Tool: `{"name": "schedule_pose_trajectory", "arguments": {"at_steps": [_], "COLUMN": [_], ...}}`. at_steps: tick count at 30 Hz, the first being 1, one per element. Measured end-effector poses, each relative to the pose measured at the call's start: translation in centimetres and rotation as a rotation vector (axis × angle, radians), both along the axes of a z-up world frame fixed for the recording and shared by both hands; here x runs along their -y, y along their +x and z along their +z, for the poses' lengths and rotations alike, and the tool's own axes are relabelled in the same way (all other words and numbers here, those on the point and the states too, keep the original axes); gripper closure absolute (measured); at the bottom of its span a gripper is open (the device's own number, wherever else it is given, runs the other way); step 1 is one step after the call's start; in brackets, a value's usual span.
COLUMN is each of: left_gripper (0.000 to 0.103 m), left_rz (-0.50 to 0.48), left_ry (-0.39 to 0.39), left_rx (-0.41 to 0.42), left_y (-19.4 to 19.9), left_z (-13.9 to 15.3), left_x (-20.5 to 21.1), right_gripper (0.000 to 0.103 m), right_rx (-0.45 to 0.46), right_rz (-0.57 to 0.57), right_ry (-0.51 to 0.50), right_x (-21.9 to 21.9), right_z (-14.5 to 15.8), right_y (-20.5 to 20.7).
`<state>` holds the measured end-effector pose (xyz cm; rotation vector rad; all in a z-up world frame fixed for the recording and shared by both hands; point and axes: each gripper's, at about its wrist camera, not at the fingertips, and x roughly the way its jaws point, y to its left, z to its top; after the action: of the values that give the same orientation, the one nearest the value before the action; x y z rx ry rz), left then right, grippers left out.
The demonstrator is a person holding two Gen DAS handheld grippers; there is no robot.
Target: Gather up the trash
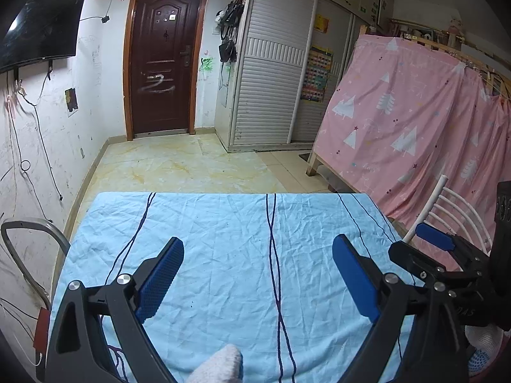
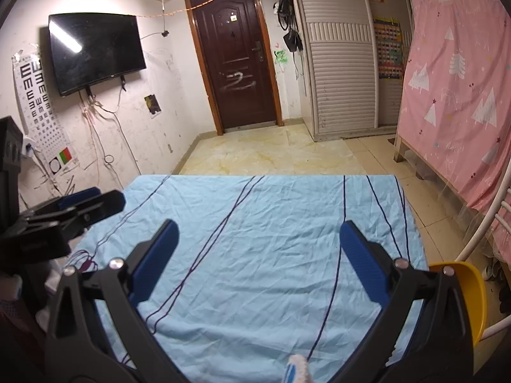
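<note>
A table covered with a light blue cloth with dark blue lines fills the lower half of both views. No trash shows on it. My left gripper is open and empty above the cloth. My right gripper is open and empty above the cloth too. The right gripper also shows at the right edge of the left wrist view. The left gripper shows at the left edge of the right wrist view. A pale gloved fingertip shows at the bottom edge of each view.
A yellow bin or seat stands right of the table beside a white chair back. A pink curtain covers a wooden frame at right. A metal chair frame stands at left. A dark door, wardrobe and wall TV lie beyond.
</note>
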<state>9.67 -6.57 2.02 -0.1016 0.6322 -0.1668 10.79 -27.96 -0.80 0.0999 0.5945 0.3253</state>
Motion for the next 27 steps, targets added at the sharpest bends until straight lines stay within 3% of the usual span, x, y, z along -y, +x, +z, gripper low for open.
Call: {"name": "schedule_pose_trajectory", "arguments": {"at_steps": [27], "left_gripper": [0.018], "left_rz": [0.001], "left_ry": [0.009], "left_rx": [0.000], "left_y": [-0.06], "left_z": [0.16], "left_x": [0.11], "right_gripper": [0.006], "right_rx": [-0.003], "right_rz": [0.001], "right_ry": [-0.012], "right_x": [0.03], "right_z": [0.12], "right_y": [-0.42]}}
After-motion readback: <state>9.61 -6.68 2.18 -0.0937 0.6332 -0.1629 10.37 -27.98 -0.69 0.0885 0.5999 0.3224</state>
